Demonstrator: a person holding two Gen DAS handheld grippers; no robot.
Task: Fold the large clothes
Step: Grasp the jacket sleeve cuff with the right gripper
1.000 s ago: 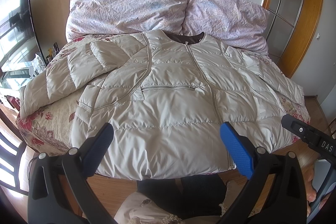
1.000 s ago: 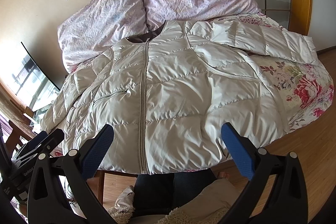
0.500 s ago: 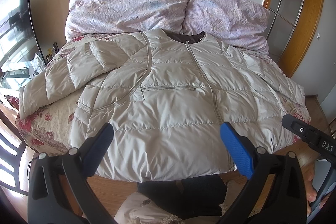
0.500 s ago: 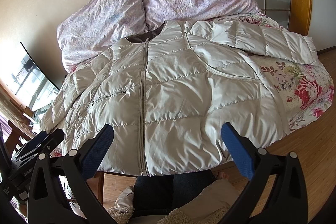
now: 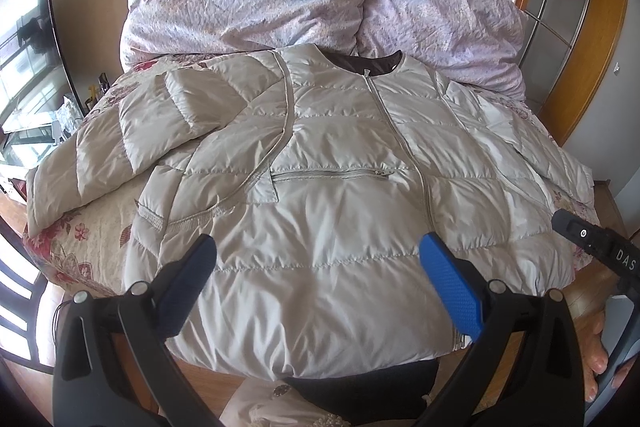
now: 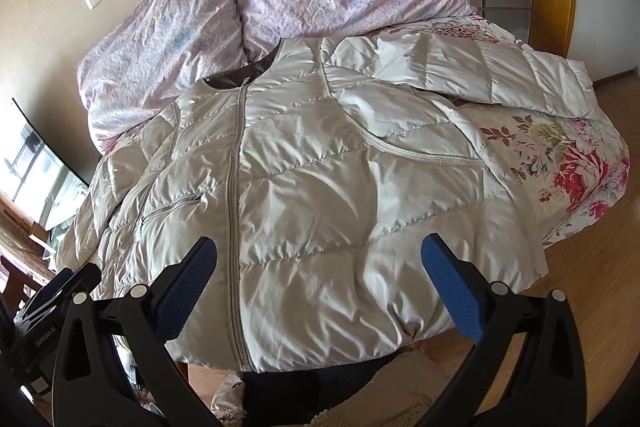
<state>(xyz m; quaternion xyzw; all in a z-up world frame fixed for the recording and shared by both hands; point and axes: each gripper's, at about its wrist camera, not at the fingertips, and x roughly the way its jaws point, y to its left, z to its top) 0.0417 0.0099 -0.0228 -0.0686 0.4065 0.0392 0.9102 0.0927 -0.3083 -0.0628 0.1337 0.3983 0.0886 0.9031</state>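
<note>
Your pale grey quilted down jacket (image 5: 320,187) lies zipped, front up, across the floral-covered bed (image 6: 568,163), hem overhanging. Your left tool (image 5: 316,287) and right tool (image 6: 318,287) gape wide, holding nothing.

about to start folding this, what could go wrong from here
The jacket hem overhangs the bed edge, so the slick fabric may slide off when pulled. Both sleeves lie spread out, the left sleeve reaching the bed's side, so it may drop. The puffy fabric could slip from the open left gripper or right gripper.
</note>
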